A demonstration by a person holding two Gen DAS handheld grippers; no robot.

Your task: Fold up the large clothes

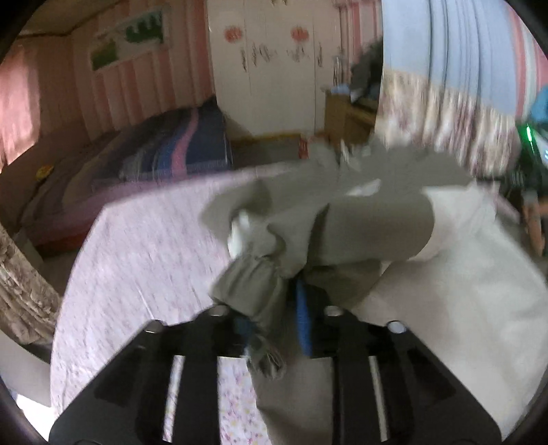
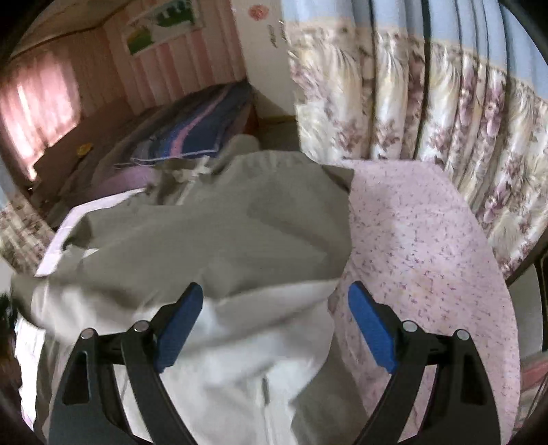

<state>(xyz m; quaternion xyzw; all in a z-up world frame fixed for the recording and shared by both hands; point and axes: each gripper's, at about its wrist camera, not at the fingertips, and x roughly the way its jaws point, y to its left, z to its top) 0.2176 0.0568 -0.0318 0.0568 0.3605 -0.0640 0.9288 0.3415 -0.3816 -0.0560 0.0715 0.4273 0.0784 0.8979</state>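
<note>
In the left wrist view, a gathered cuff of the grey-and-white jacket [image 1: 342,222] is clamped between the left gripper [image 1: 274,318] fingers above the pink floral tablecloth [image 1: 144,239]. In the right wrist view, the right gripper [image 2: 274,325] is held with fingers wide apart over the jacket [image 2: 222,232], which is spread toward the tablecloth's [image 2: 428,246] left edge.

No text, label, brand or number can be read in either view; both pictures are blurred. In the left wrist view, a small red box [image 1: 303,148] on the floor at about 12 o'clock carries white marks, but they are too smeared to read. The white wardrobe [image 1: 270,68] at 12 o'clock has only pink flower decorations, no letters. The wall poster [image 1: 132,37] at 11 o'clock, seen also in the right wrist view [image 2: 164,25], shows green and white shapes, and no writing on it can be made out.
</note>
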